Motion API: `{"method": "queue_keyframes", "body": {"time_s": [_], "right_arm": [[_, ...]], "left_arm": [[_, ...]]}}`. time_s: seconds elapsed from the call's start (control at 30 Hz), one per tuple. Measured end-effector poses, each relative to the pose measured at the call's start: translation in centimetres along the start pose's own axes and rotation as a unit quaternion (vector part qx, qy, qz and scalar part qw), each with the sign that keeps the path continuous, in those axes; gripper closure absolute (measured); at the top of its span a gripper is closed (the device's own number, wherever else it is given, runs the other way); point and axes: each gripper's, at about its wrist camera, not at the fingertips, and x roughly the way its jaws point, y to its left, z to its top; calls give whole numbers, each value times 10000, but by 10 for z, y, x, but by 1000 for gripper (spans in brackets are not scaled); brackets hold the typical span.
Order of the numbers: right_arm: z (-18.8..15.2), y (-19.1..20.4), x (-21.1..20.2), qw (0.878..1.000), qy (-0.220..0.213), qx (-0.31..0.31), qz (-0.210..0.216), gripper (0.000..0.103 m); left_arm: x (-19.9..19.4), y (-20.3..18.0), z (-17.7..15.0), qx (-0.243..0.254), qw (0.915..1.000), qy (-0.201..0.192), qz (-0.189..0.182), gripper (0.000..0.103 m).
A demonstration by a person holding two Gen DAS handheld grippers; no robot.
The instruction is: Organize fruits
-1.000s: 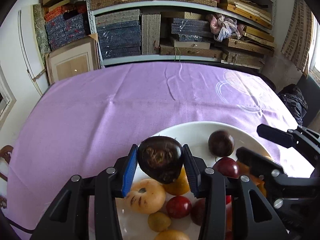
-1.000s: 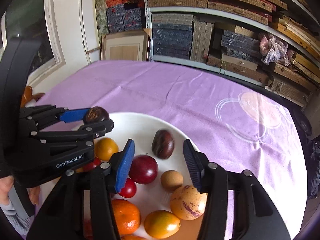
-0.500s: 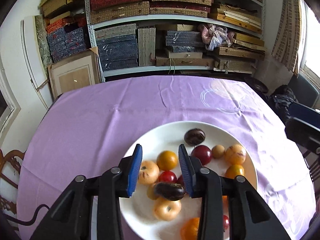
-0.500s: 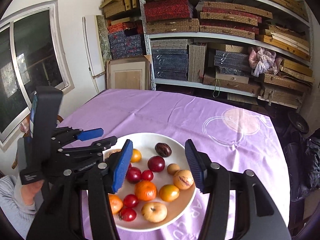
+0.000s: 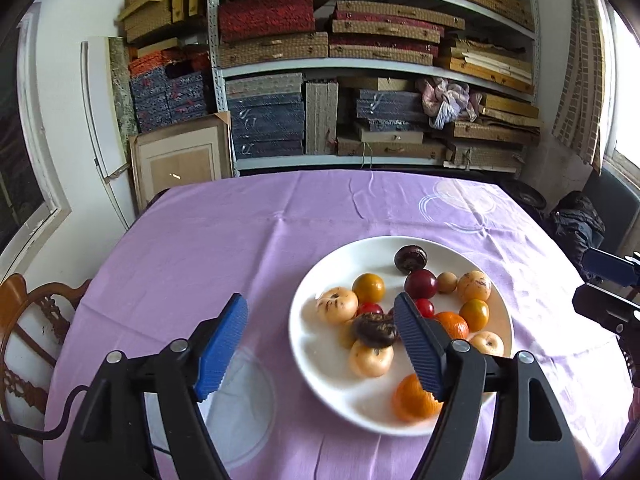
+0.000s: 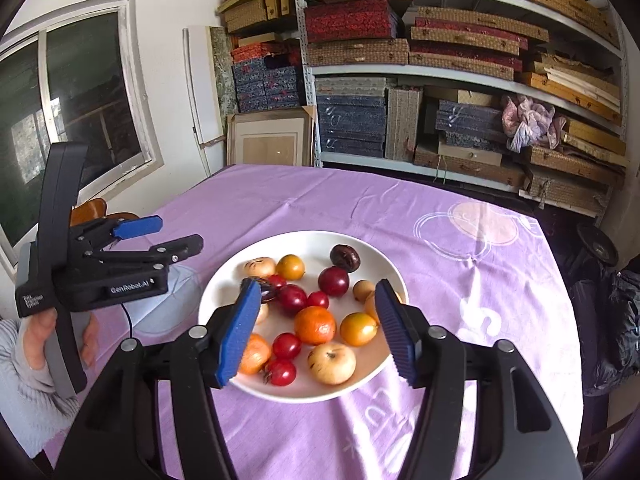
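A white plate (image 5: 320, 384) on the purple tablecloth holds several fruits: oranges, red plums, yellow tomatoes, pale apples and two dark brown fruits. One dark fruit (image 5: 374, 330) lies on top of the pile, the other (image 5: 410, 258) at the plate's far side. My left gripper (image 5: 320, 344) is open and empty, raised above the plate's left edge; it also shows in the right wrist view (image 6: 160, 236). My right gripper (image 6: 316, 332) is open and empty, raised over the plate (image 6: 312, 240). Its fingertips (image 5: 608, 268) show at the right edge of the left wrist view.
A faint round mark (image 5: 244, 396) shows on the cloth left of the plate. A wooden chair (image 5: 24, 320) stands at the table's left. Shelves of boxes (image 5: 360, 80) fill the back wall. A dark bag (image 6: 612, 320) sits at the right.
My left gripper let go of the dark fruit, which now lies on the pile. It opened wide, rose and drew back to the left. My right gripper also pulled up and back.
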Motion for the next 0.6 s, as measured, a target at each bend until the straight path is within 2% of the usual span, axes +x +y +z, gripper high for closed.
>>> {"method": "queue_keyframes", "body": {"time_s": [0.07, 0.13, 0.3, 0.43, 0.6], "right_arm": [[-6, 11, -17, 9999, -113, -38, 9, 43], [-16, 20, -36, 9997, -260, -28, 2, 38], [-57, 36, -71, 9984, -519, 134, -204, 7], [-96, 39, -74, 9975, -520, 314, -369, 4], [-127, 32, -44, 9980, -141, 432, -435, 4]], "left_arm": [[-20, 5, -8, -26, 9999, -97, 47, 27], [-40, 9, -19, -87, 9997, -195, 85, 25], [-78, 12, -58, -318, 9988, -279, 248, 13], [-84, 0, -96, -383, 9989, -223, 141, 8], [-64, -28, -128, -134, 9997, -47, 209, 4]]}}
